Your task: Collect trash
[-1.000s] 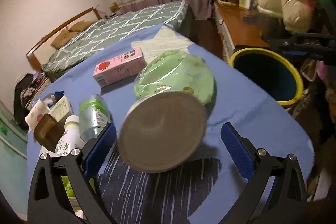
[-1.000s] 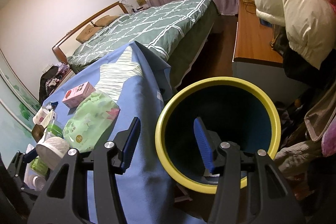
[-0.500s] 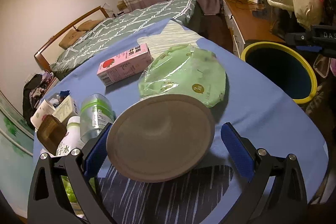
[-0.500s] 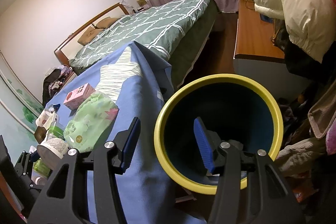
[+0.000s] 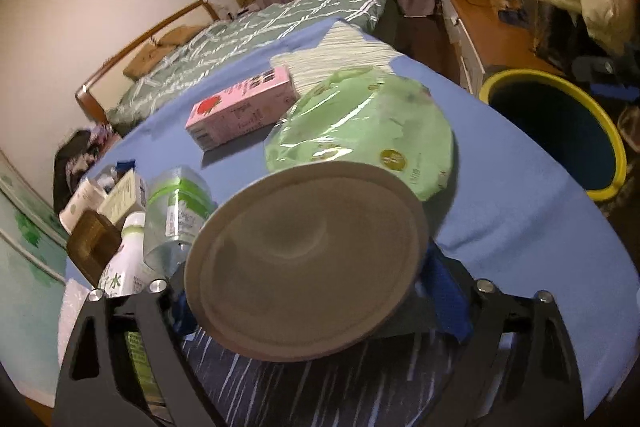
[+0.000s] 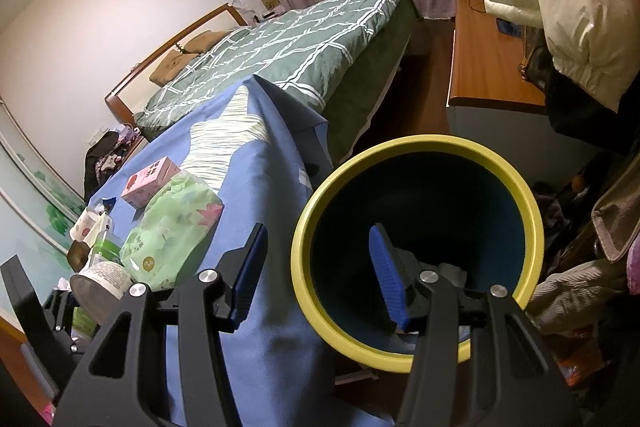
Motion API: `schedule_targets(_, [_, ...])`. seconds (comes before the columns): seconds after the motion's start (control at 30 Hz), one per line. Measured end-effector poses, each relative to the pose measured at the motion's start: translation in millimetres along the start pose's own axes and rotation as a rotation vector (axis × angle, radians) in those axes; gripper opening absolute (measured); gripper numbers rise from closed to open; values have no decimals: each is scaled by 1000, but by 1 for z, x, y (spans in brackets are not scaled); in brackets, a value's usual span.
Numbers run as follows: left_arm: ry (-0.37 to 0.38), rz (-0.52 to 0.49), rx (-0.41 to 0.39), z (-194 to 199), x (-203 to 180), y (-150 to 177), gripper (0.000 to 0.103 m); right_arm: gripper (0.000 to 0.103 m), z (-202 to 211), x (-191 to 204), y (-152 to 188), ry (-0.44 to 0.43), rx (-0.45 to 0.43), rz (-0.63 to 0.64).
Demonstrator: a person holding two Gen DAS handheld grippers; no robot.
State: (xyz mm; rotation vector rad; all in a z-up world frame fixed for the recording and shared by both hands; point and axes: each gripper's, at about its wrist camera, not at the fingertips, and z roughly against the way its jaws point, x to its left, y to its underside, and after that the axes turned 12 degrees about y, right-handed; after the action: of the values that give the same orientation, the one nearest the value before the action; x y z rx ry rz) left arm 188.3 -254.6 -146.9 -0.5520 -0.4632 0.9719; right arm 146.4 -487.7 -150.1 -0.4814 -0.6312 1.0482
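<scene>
A white paper cup (image 5: 308, 263) lies on its side on the blue tablecloth (image 5: 520, 219), its grey base facing me. My left gripper (image 5: 314, 299) is closing on it, and its blue pads (image 5: 444, 291) sit against the cup's sides, largely hidden behind the base. The right wrist view shows the same cup (image 6: 100, 285) at the lower left. My right gripper (image 6: 316, 275) stands open over the near rim of the yellow-rimmed bin (image 6: 536, 227), one finger over the cloth and one over the dark inside. That bin (image 5: 612, 147) stands off the table's right edge.
Just beyond the cup lie a green plastic packet (image 5: 360, 123) and a pink carton (image 5: 240, 107). A clear bottle (image 5: 176, 211), a white bottle (image 5: 124, 267) and a brown block (image 5: 94, 247) crowd the left. Behind are a bed and a desk piled with clothes.
The left gripper has come in lower and closer over the cup, and its fingers have drawn in from wide open to the cup's sides. The right gripper and bin look the same.
</scene>
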Motion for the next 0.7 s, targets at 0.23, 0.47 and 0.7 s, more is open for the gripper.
schedule_targets(0.23, [26, 18, -26, 18, 8, -5, 89, 51, 5, -6, 5, 16, -13, -9])
schedule_targets(0.47, [121, -40, -64, 39, -23, -26, 89, 51, 11, -23, 10, 78, -24, -33])
schedule_targets(0.7, [235, -119, -49, 19, -79, -57, 89, 51, 27, -43, 11, 178, -66, -33])
